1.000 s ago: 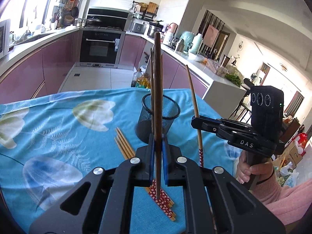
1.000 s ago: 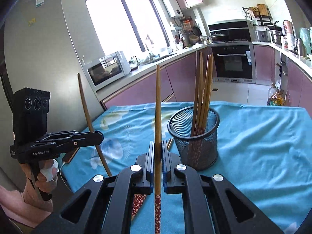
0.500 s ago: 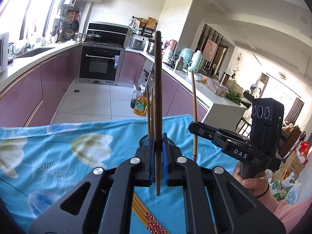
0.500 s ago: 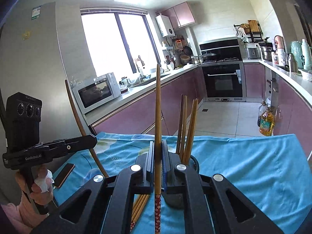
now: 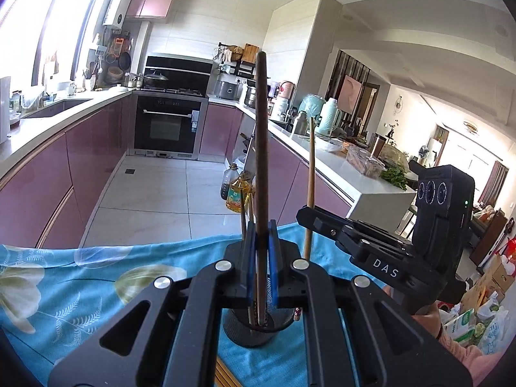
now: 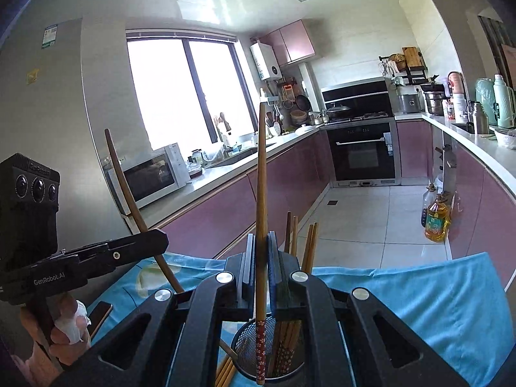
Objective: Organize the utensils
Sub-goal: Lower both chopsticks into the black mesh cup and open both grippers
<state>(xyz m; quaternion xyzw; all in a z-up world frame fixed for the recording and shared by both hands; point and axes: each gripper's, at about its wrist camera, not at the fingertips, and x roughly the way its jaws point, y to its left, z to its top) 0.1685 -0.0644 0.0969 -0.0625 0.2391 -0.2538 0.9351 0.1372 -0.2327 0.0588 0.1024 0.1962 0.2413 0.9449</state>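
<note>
Left gripper (image 5: 262, 251): clamped on a dark chopstick (image 5: 261, 167), upright over the mesh cup (image 5: 248, 332). Right gripper (image 6: 260, 258): clamped on a red-ended chopstick (image 6: 261, 213), tip in the cup. Blue tablecloth (image 5: 96, 277); loose chopsticks (image 6: 224, 372) beside the cup; kitchen beyond.

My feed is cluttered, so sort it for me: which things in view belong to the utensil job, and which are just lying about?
Job:
- chopstick clamped in the left tongs
- chopstick clamped in the right tongs
- mesh cup with chopsticks already standing in it
- loose chopsticks on the blue tablecloth

Lying about:
- oil bottle on the floor
- microwave
- thermos
</note>
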